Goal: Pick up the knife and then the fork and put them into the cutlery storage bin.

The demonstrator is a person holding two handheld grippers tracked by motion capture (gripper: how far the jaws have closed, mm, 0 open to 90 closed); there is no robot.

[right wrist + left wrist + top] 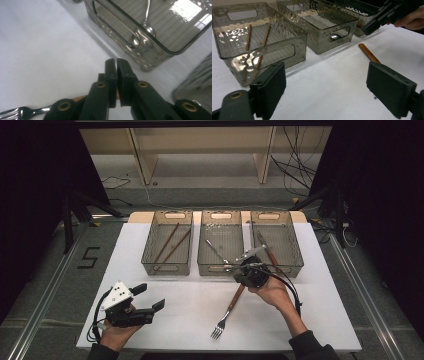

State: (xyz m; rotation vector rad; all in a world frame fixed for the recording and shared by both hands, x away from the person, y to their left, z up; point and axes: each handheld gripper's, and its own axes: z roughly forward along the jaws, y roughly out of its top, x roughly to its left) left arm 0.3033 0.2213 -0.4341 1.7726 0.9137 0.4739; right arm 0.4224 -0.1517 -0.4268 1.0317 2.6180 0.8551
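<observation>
A fork (223, 316) with a wooden handle lies on the white table (165, 320), tines toward the front edge. My right gripper (242, 274) hovers just above the far end of that handle, jaws pressed together (116, 63) with nothing between the tips. The fork's tines (22, 112) and handle pass beneath it. In the left gripper view the handle end (368, 53) rests free on the table, below the right gripper (372, 25). My left gripper (151, 296) is held low at the front left, jaws wide apart (325, 87) and empty.
Three clear grey bins stand in a row at the back. The left bin (147, 245) holds two chopsticks (170, 245), the middle bin (201, 245) a spoon (147, 25), the right bin (298, 247) a wood-handled utensil (270, 252). Cables trail on the floor beyond.
</observation>
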